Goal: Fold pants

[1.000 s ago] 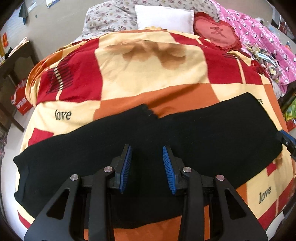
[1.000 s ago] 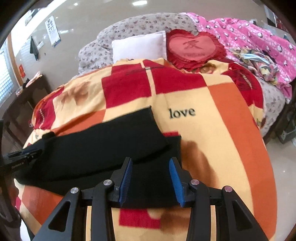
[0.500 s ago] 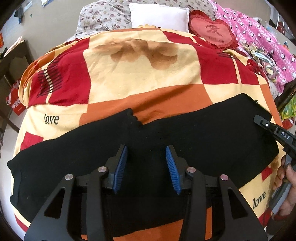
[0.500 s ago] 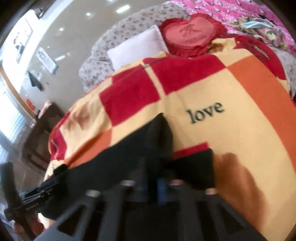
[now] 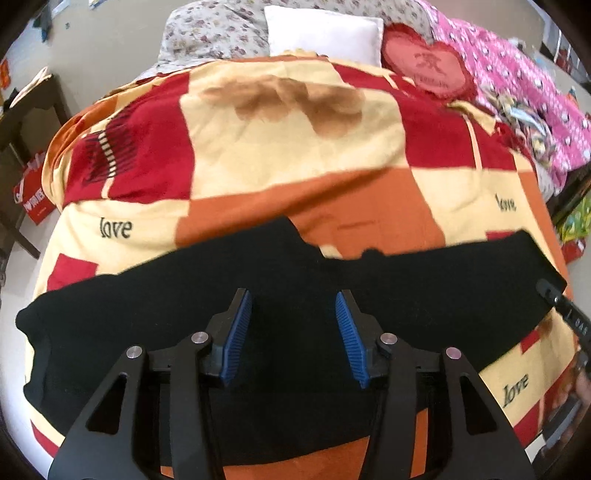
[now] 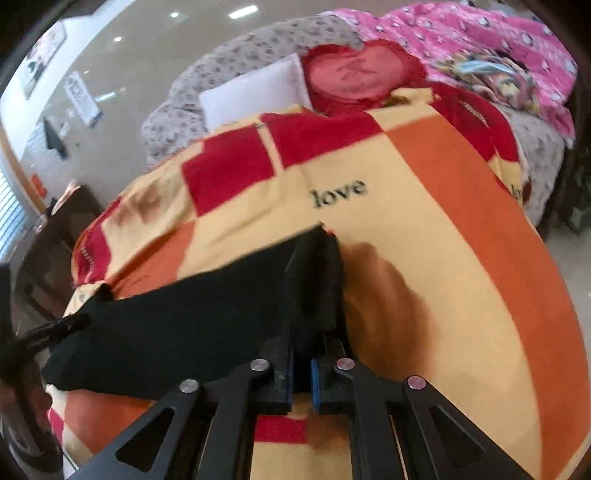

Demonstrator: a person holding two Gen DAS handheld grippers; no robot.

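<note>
Black pants (image 5: 288, 295) lie flat across the near part of a bed, stretched from left to right on a checked red, orange and yellow blanket (image 5: 295, 147). My left gripper (image 5: 293, 332) is open and empty, hovering over the middle of the pants. My right gripper (image 6: 303, 369) is shut on the right end of the pants (image 6: 207, 325) and lifts that edge off the blanket. The right gripper's tip also shows at the right edge of the left wrist view (image 5: 557, 302).
A white pillow (image 5: 325, 33), a red heart cushion (image 5: 428, 66) and a pink quilt (image 5: 517, 85) lie at the head and right side of the bed. A dark wooden table (image 5: 26, 122) stands at the left. The bed edge is near me.
My right gripper has closed on the right end of the pants and raised it. My left gripper stayed open over the middle, shifting only slightly.
</note>
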